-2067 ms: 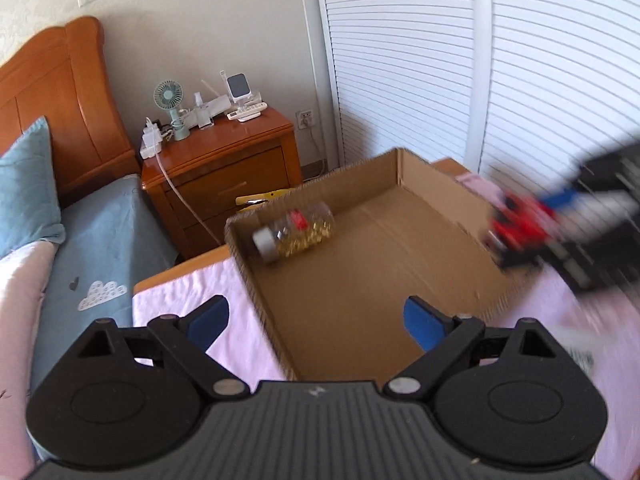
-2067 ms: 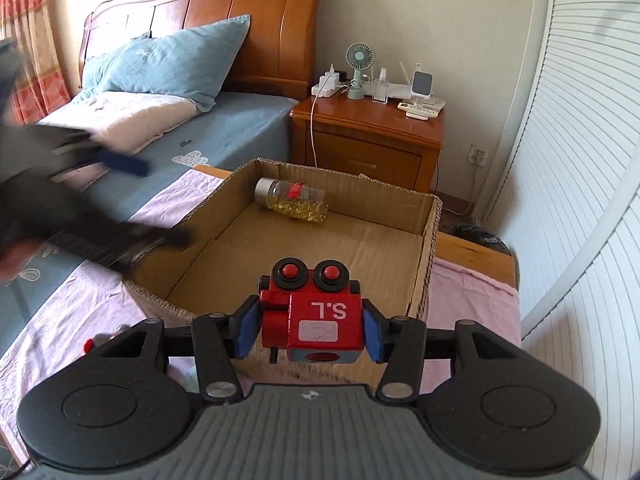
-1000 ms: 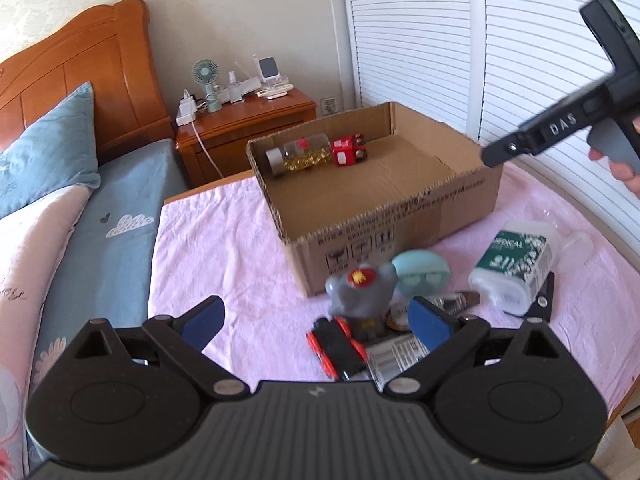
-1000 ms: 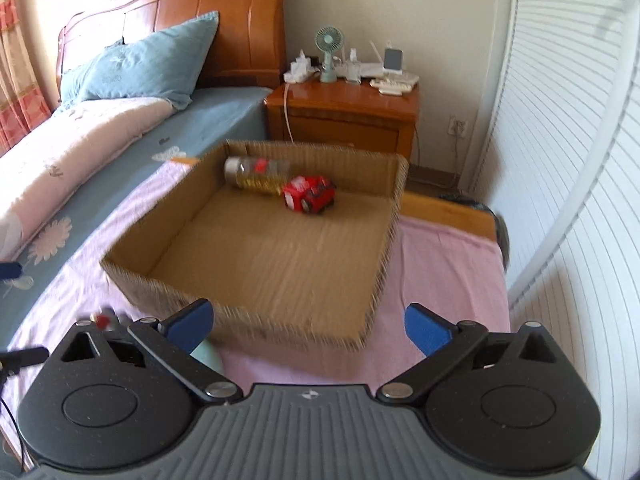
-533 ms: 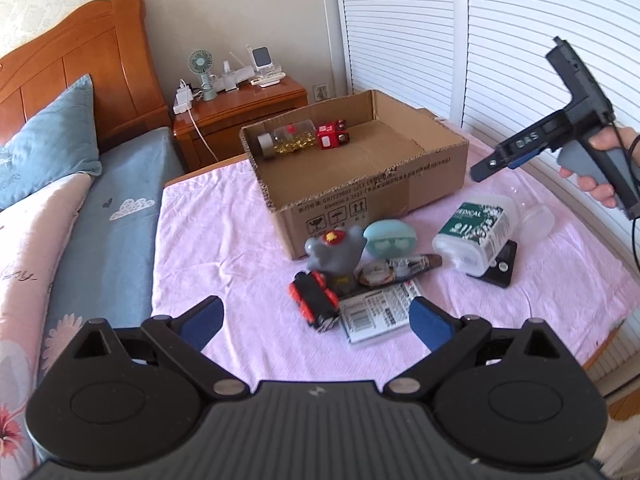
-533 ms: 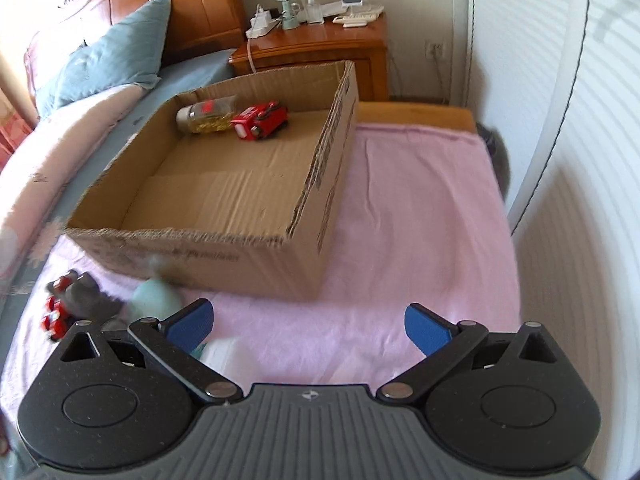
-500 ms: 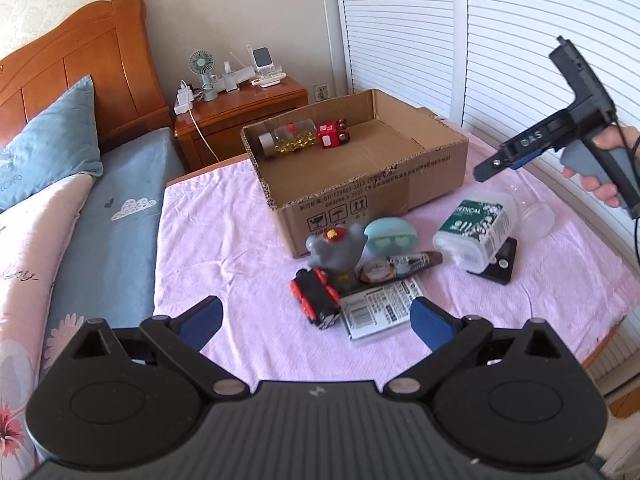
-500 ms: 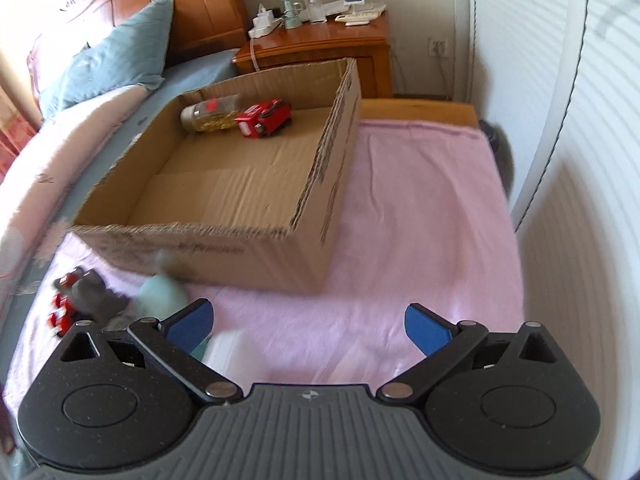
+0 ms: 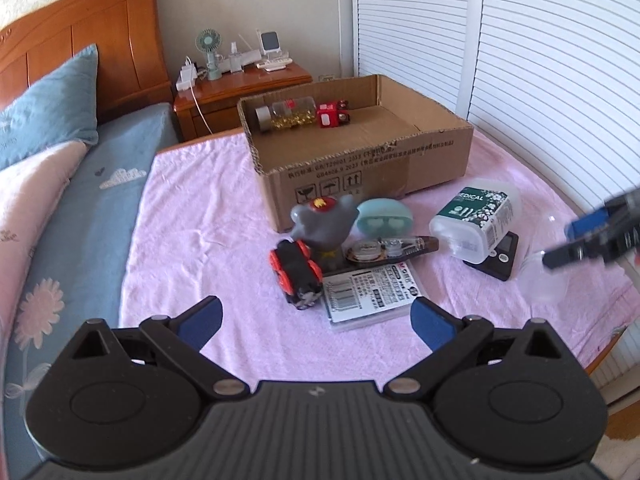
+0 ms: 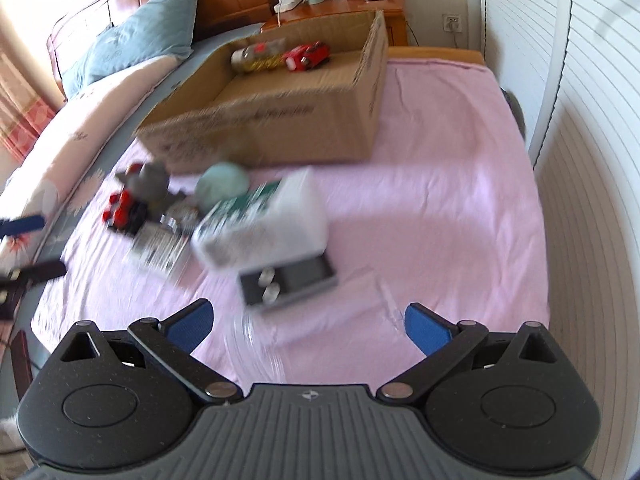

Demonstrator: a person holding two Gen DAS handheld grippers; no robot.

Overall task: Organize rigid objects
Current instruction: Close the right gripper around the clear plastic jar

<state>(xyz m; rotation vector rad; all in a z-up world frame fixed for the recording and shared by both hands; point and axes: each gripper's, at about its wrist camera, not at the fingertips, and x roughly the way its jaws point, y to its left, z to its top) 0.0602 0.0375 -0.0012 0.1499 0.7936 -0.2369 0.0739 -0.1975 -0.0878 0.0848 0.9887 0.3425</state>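
Cardboard box (image 9: 360,168) sits open-topped on a pink cloth (image 9: 200,220) spread over a desk beside the bed, and everything else can be placed from it. Inside, against its far wall, a clear bottle (image 9: 286,114) of yellow capsules lies on its side, grey cap toward the box's left wall, long axis running along that wall; touching its other end is a small red toy (image 9: 332,117), also tipped over.

Just in front of the box's printed near wall lies a loose heap. Leftmost is a black toy car (image 9: 296,272) with red-orange wheels, its length angled from near the box toward the viewer. Behind it, closer to the box, a grey toy figure (image 9: 320,228) with a red cap stands upright. Next comes a round pale-green case (image 9: 384,218), then a slim brown correction-tape dispenser (image 9: 392,247) lying flat with its tip pointing right. A flat packet (image 9: 370,290) with a barcode lies nearest the viewer. Further right, a white tub (image 9: 476,216) with a green "MEDICAL" label lies on its side across a small black scale (image 9: 498,254), and a clear plastic lid (image 9: 548,280) lies beyond that.

Left tool (image 9: 316,316) hovers above the cloth in front of the heap, blue pads spread wide, holding nothing. Right tool (image 10: 306,320) is likewise wide apart and empty over the scale and lid, its view smeared by motion.
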